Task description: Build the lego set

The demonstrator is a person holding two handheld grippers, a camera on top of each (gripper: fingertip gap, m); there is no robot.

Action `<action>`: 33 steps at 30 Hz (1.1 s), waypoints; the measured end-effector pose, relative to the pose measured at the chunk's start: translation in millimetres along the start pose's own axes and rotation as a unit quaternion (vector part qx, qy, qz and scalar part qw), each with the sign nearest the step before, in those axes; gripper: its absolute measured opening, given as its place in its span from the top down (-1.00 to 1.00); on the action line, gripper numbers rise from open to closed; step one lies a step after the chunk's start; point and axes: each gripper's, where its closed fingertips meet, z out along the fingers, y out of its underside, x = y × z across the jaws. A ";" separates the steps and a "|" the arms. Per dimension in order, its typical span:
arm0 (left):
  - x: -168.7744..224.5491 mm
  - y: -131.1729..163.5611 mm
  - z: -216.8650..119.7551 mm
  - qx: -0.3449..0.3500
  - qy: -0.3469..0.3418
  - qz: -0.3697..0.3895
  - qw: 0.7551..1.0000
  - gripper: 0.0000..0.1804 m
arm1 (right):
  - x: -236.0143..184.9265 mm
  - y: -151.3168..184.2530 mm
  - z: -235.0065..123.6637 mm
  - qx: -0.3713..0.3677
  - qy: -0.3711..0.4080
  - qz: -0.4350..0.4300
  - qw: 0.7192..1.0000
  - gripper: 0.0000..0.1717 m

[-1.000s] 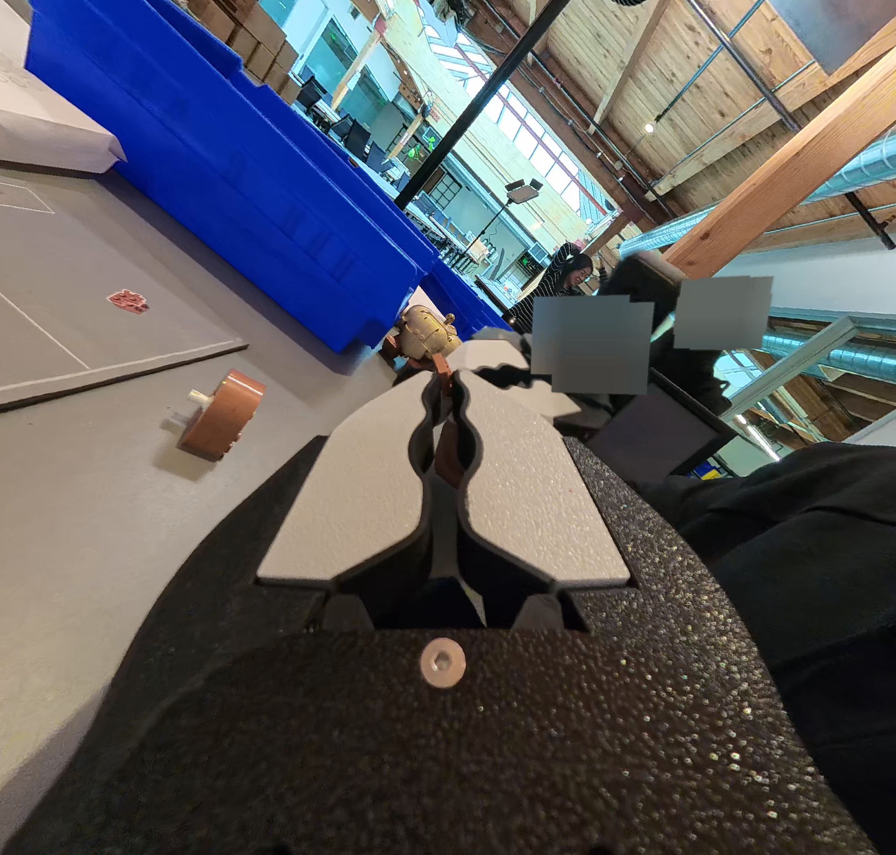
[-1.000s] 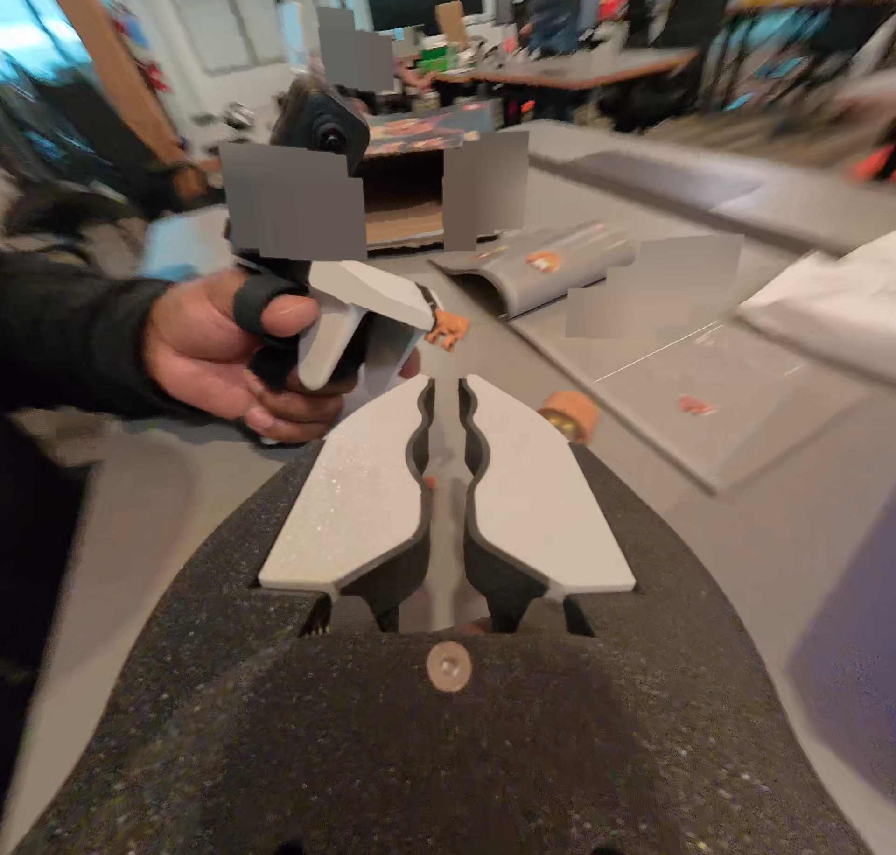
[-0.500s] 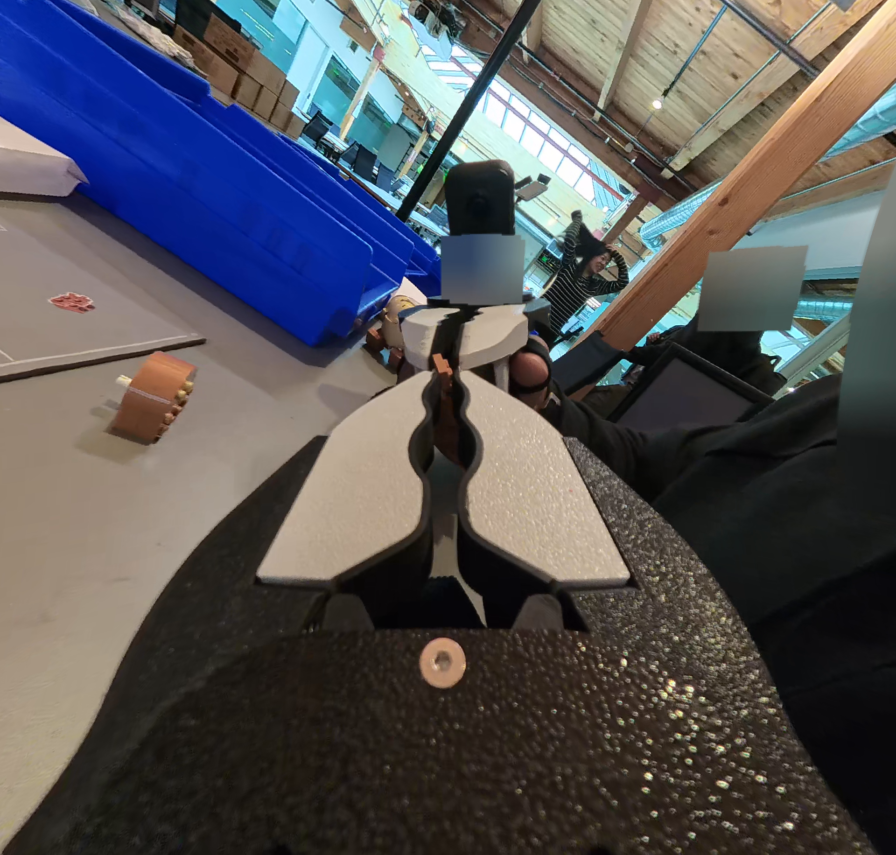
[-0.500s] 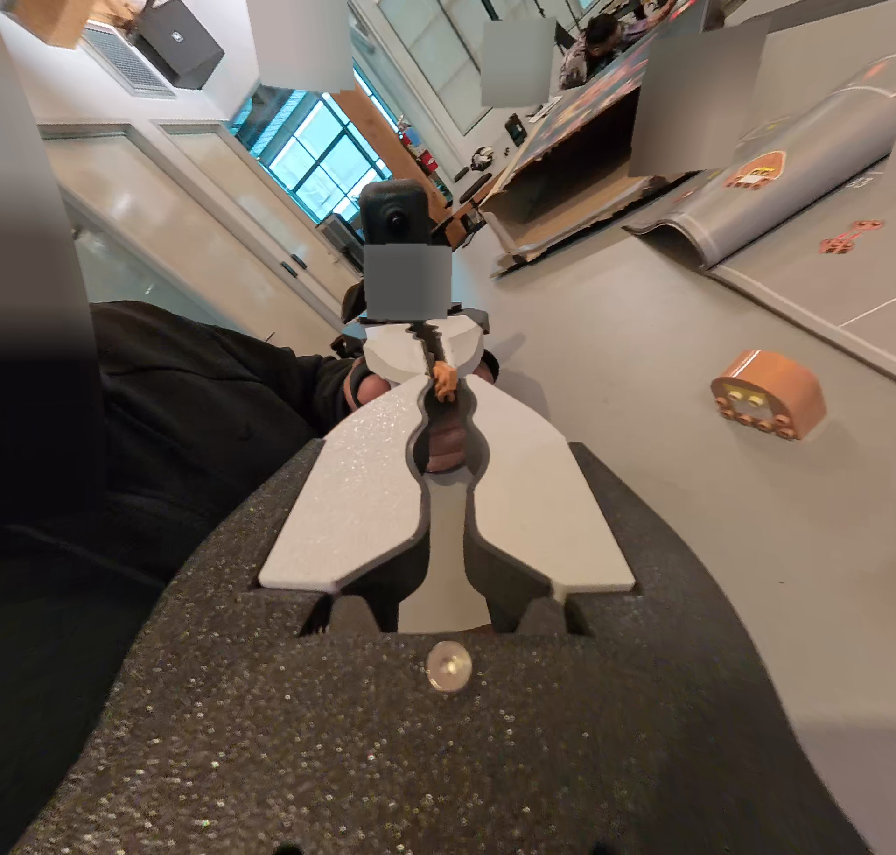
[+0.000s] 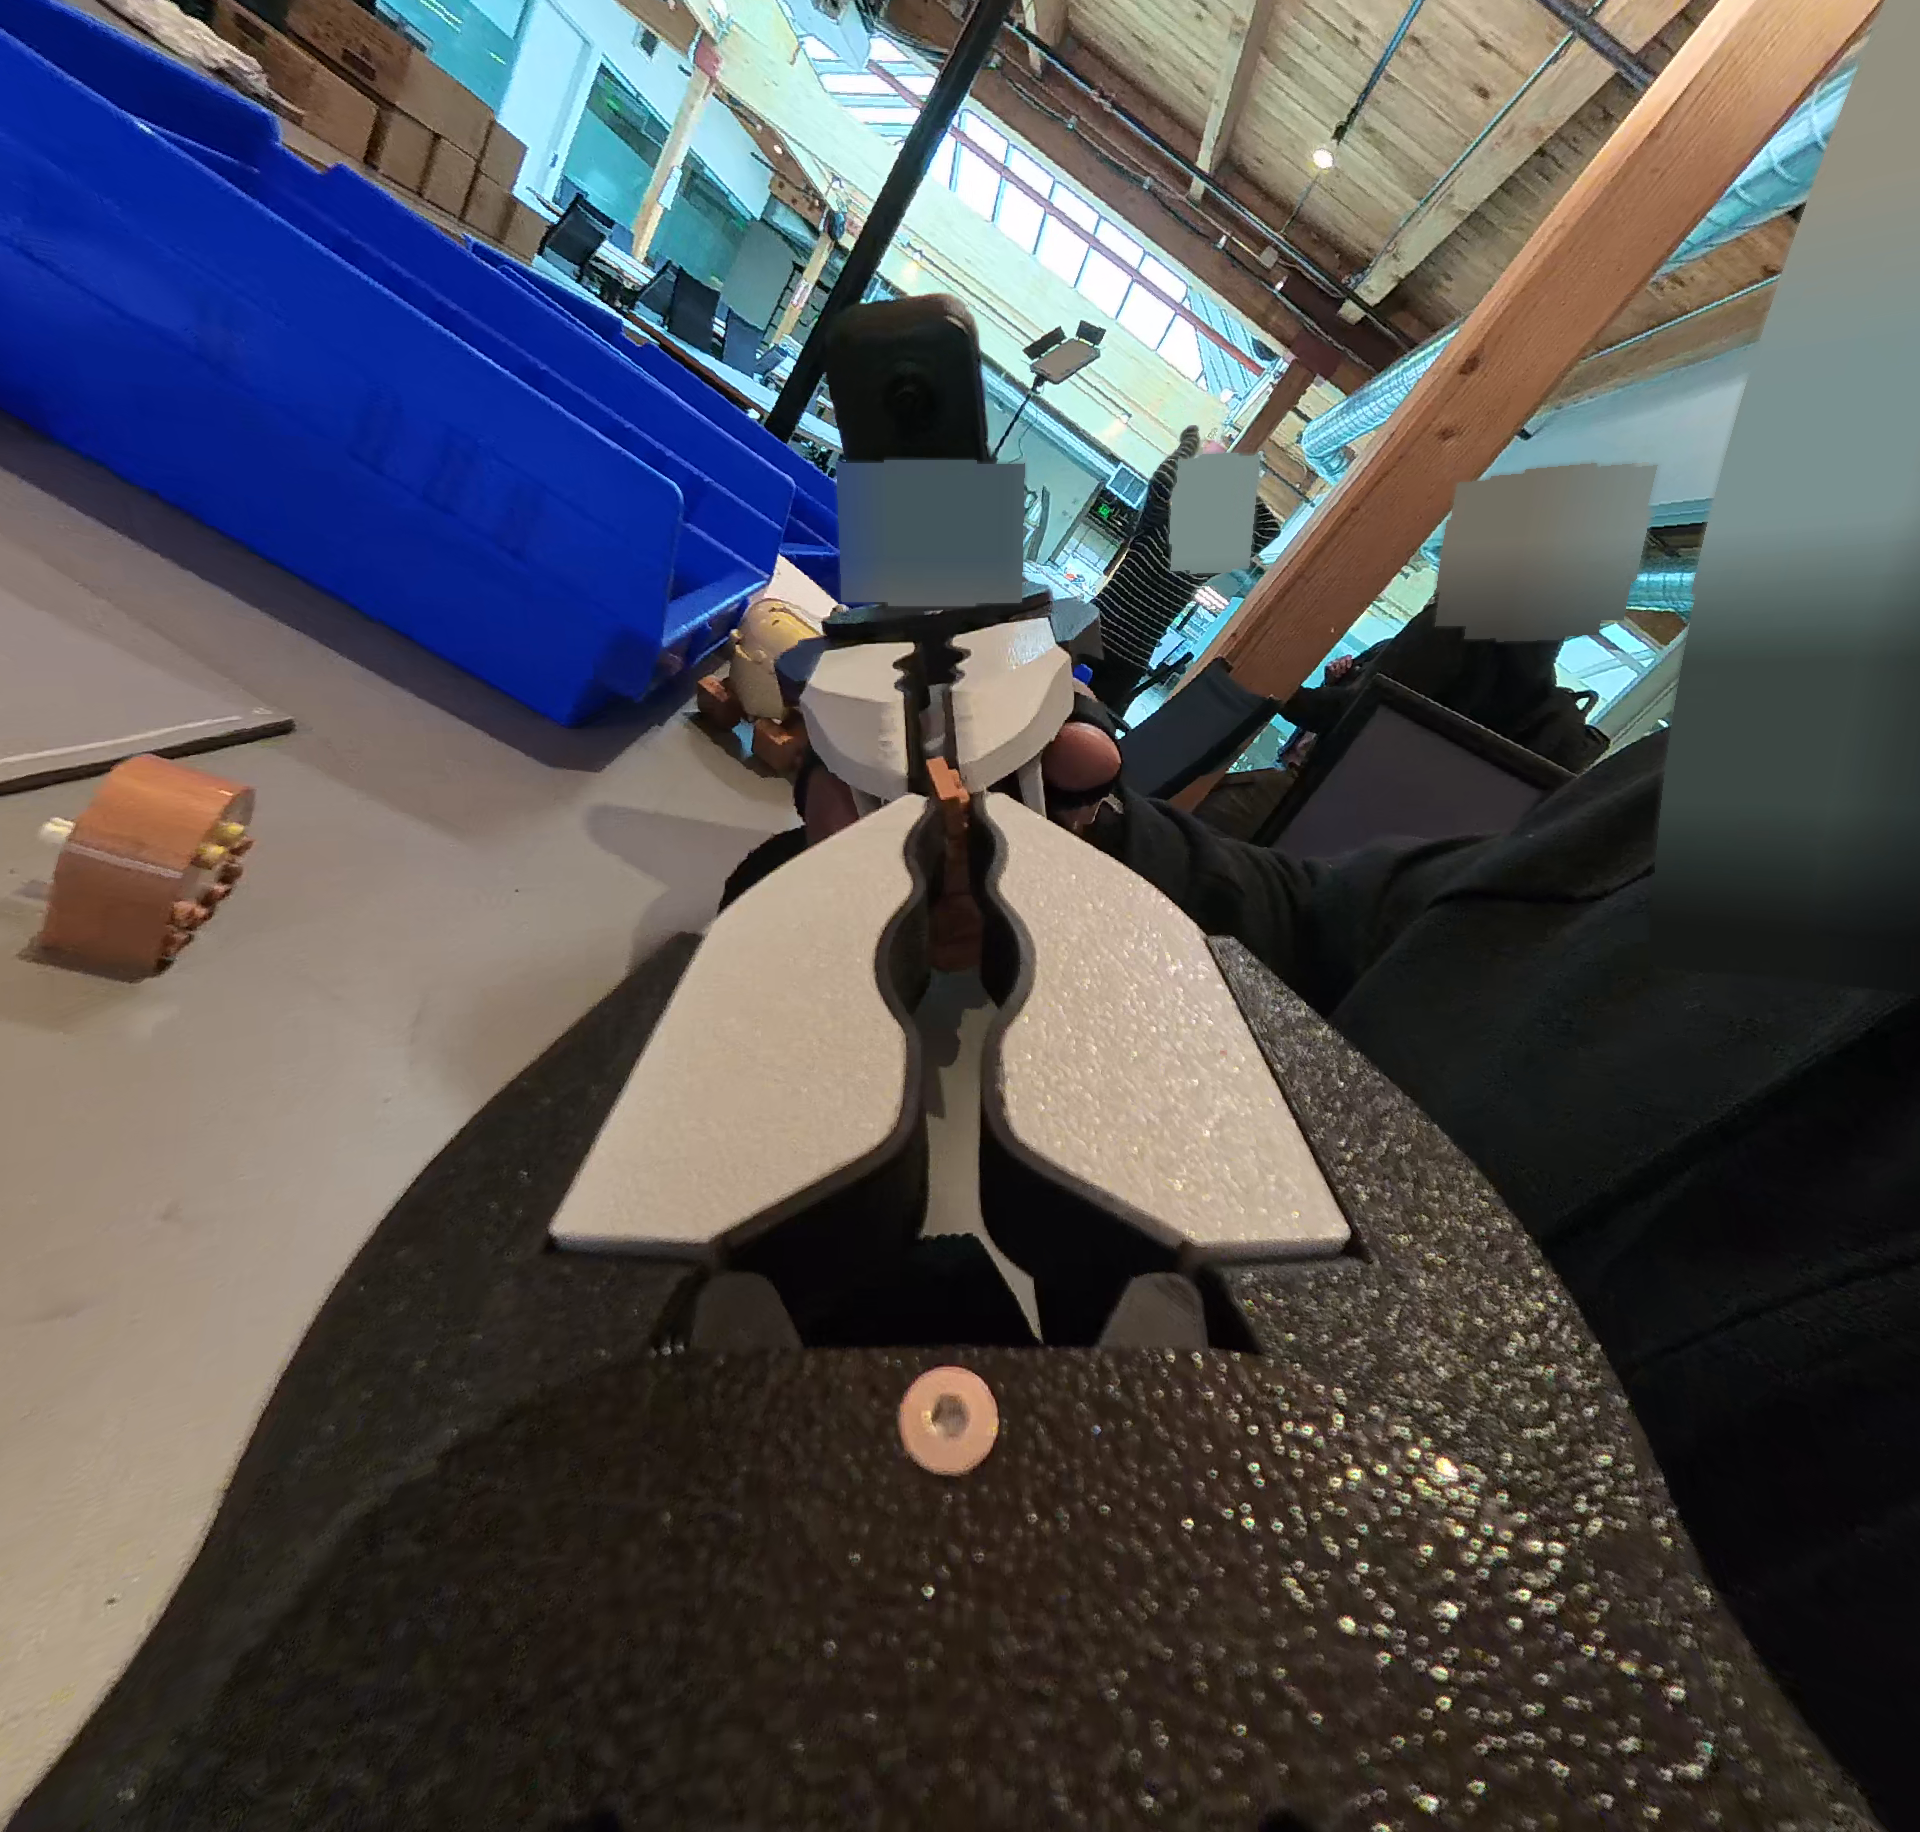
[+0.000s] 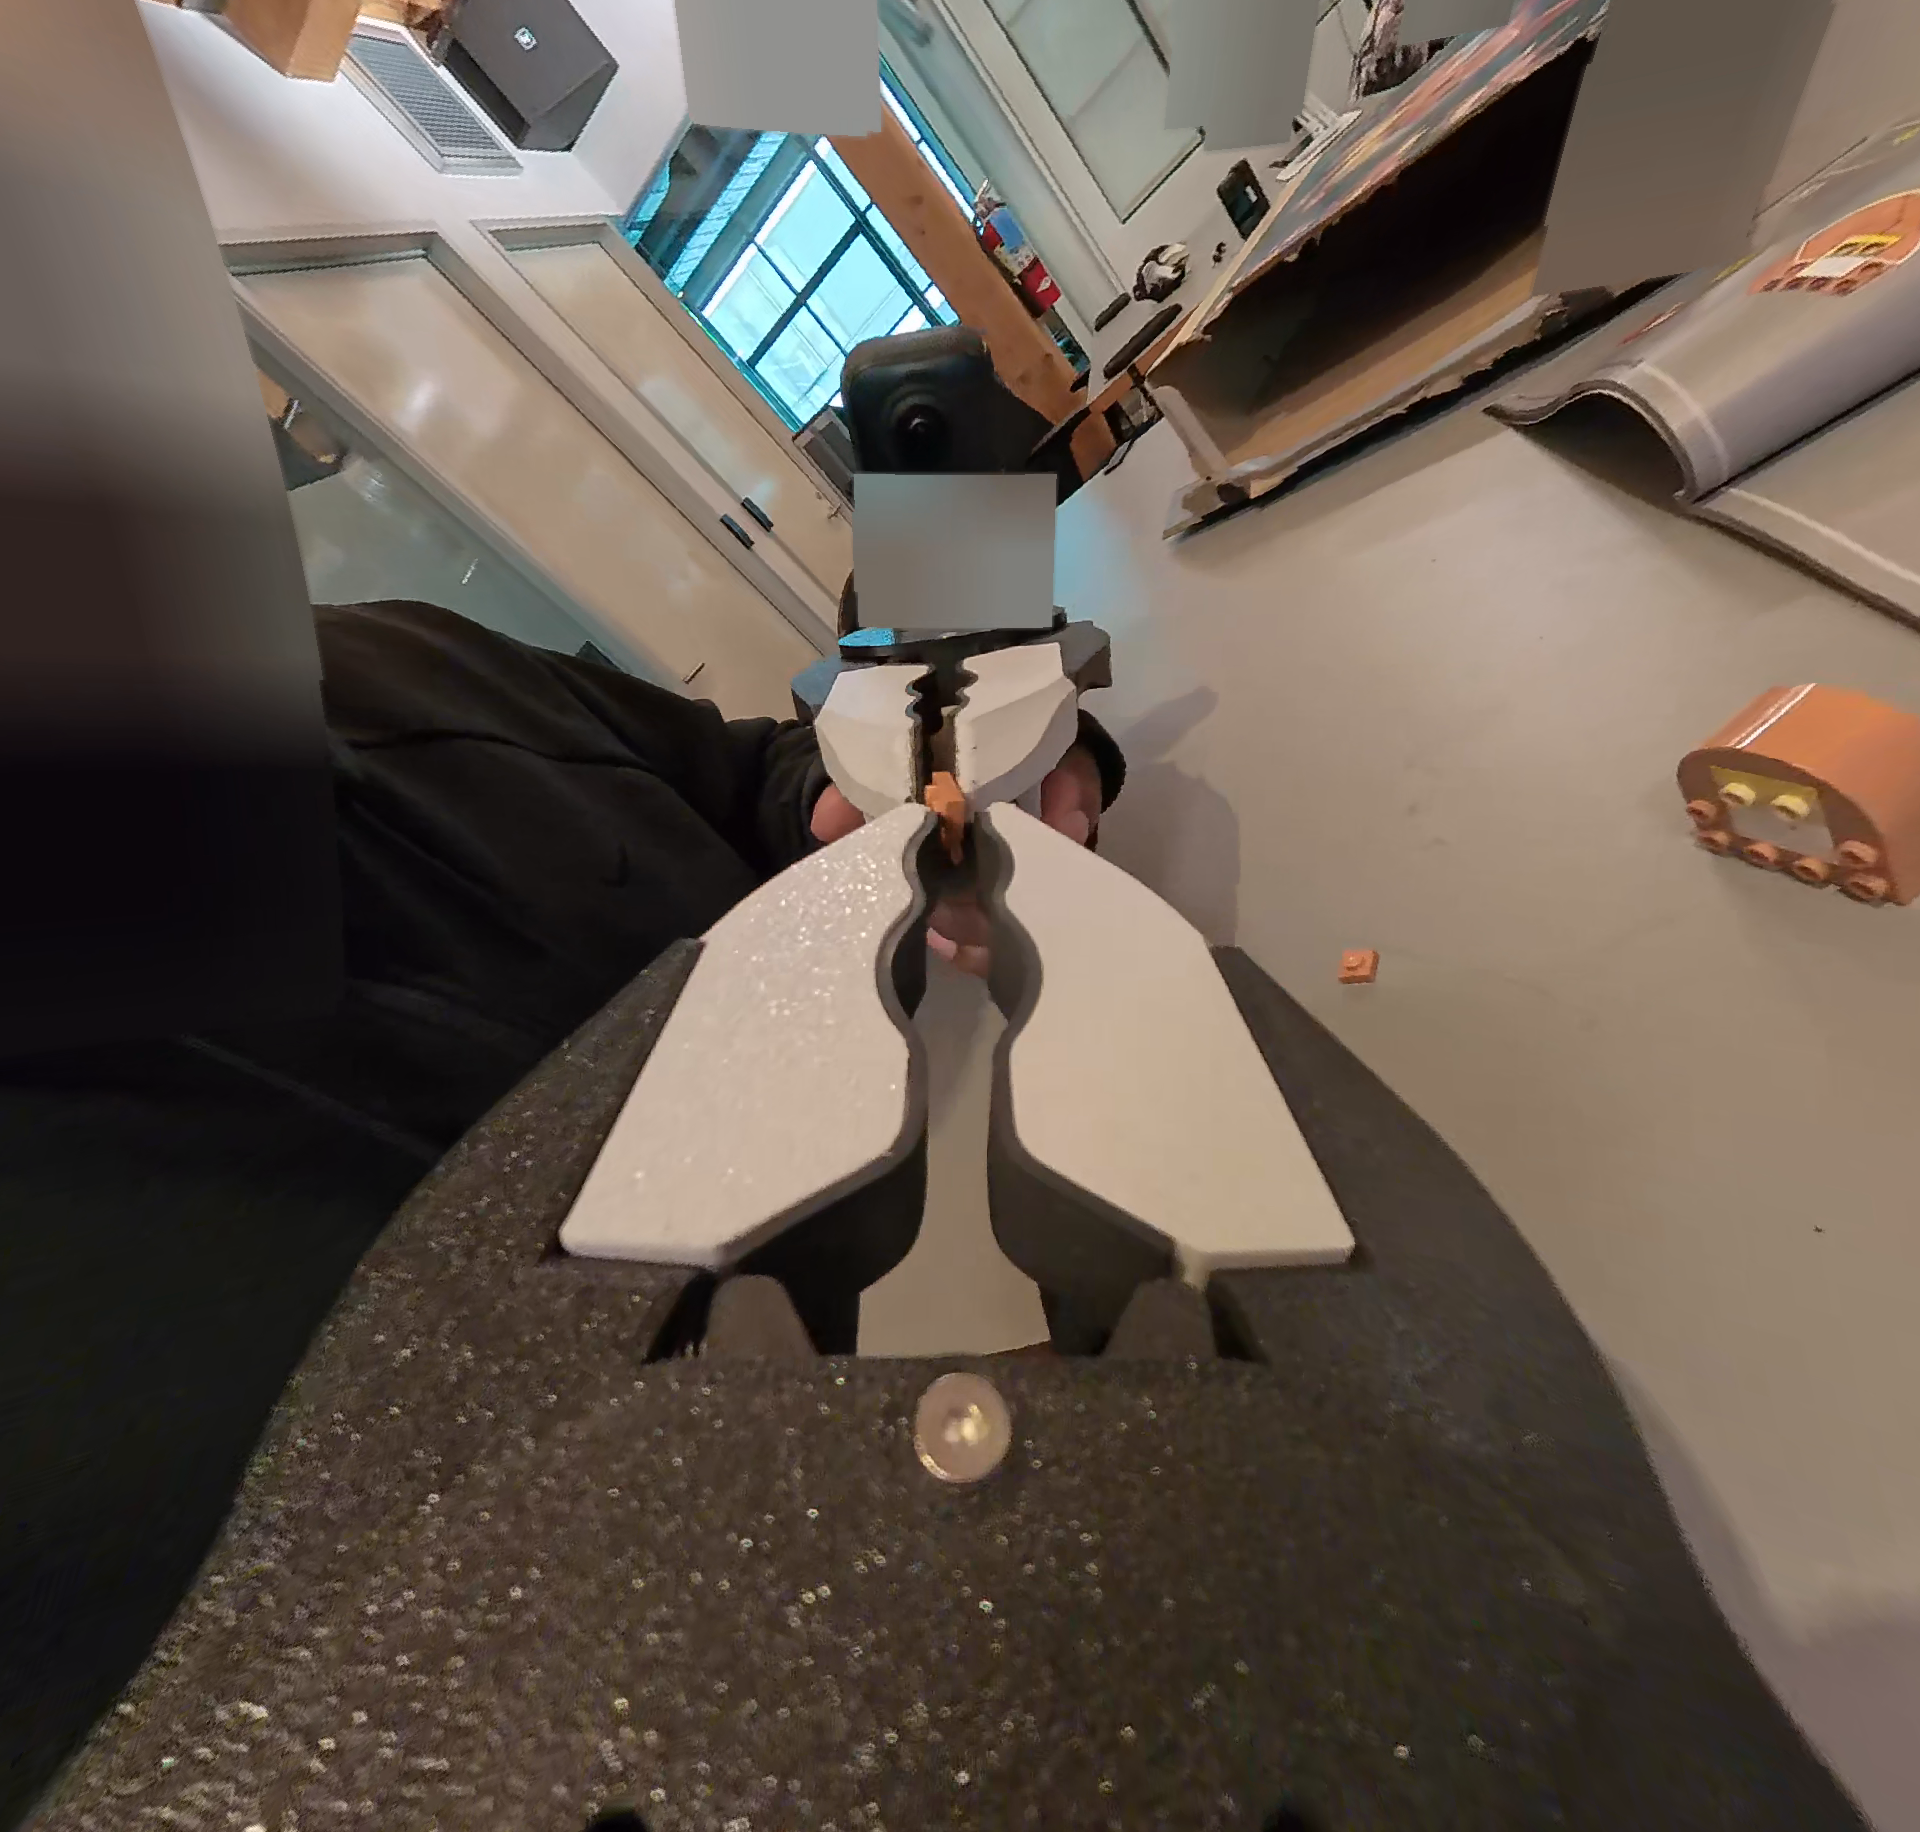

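Note:
My left gripper [image 5: 951, 832] is shut on a small brown brick piece [image 5: 954, 909] that runs along its jaws and sticks out past the tips. My right gripper [image 6: 951, 826] faces it tip to tip above the grey table, and its fingertips are closed on the protruding end of the same piece [image 6: 945, 806]. In the left wrist view the right gripper [image 5: 940, 743] shows just beyond my own tips. In the right wrist view the left gripper [image 6: 940, 754] shows the same way. A hand holds each gripper.
A brown rounded brick block [image 5: 145, 878] lies on the table, also in the right wrist view [image 6: 1808, 795]. A small orange plate [image 6: 1358, 967] lies loose. Blue bins [image 5: 312, 432], a tan brick figure [image 5: 764, 681], an open booklet [image 6: 1714, 411] and a cardboard box [image 6: 1351, 380] stand farther off. Left and right tips are no more than a few centimetres apart. From either gripper's tips it is about 11 cm to the small orange plate [image 6: 1358, 967].
The right gripper swung round to face the left one, came up to its tips, and its jaws narrowed onto the piece's free end. The left gripper kept its hold throughout.

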 end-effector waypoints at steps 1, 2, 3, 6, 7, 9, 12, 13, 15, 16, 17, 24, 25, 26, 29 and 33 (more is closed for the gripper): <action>0.3 0.1 0.0 0.000 0.001 0.000 1.000 0.96 | -0.6 0.3 0.0 0.000 -0.002 0.000 1.000 0.95; 0.5 0.3 0.0 -0.001 0.001 0.001 1.000 0.96 | -1.4 0.6 0.0 0.000 -0.004 -0.001 1.000 0.96; 0.9 0.3 0.1 -0.001 0.002 0.001 1.000 0.96 | -1.8 0.5 0.1 0.001 -0.005 -0.002 1.000 0.96; 1.8 0.9 0.3 -0.004 0.006 -0.001 1.000 0.96 | -2.6 1.2 0.1 0.002 -0.009 -0.002 1.000 0.96; 2.0 1.2 0.3 -0.005 0.007 -0.002 1.000 0.96 | -2.6 1.6 0.1 0.003 -0.010 -0.003 1.000 0.96; 2.3 1.7 0.0 -0.008 0.010 -0.004 1.000 0.96 | -3.1 2.1 0.3 0.006 -0.012 -0.005 1.000 0.97; 2.1 3.0 -1.2 -0.017 0.009 -0.001 1.000 0.95 | -3.0 2.9 1.2 0.008 -0.006 -0.015 1.000 0.97; 1.8 3.7 -1.8 -0.021 0.007 0.003 1.000 0.95 | -2.8 3.5 1.6 0.007 -0.004 -0.018 1.000 0.97; 1.2 5.6 -3.2 -0.033 0.002 0.013 0.999 0.95 | -2.8 4.9 2.4 0.005 -0.002 -0.021 1.000 0.97; 0.6 6.4 -4.1 -0.037 -0.003 0.019 0.999 0.94 | -2.7 5.5 2.6 0.005 0.000 -0.022 1.000 0.97; -0.7 7.5 -5.4 -0.043 -0.011 0.025 0.999 0.91 | -2.3 5.5 2.3 0.007 0.002 -0.022 1.000 0.97; -22.8 23.6 -24.2 -0.117 -0.109 0.055 0.986 0.87 | 1.2 3.7 -7.1 0.016 0.019 -0.020 0.999 0.97; -30.1 31.3 -28.6 -0.150 -0.136 0.066 0.977 0.83 | 3.6 5.5 -8.1 0.011 0.027 -0.019 0.999 0.97; -38.4 40.2 -33.9 -0.189 -0.164 0.083 0.965 0.79 | 6.1 7.9 -9.0 0.005 0.034 -0.018 0.999 0.97; -52.3 62.8 -44.6 -0.292 -0.201 0.145 0.924 0.70 | 9.9 15.6 -10.4 -0.015 0.045 -0.015 0.999 0.97; -61.4 73.3 -47.9 -0.375 -0.180 0.228 0.880 0.70 | 9.7 25.3 -10.0 -0.040 0.043 -0.008 0.998 0.97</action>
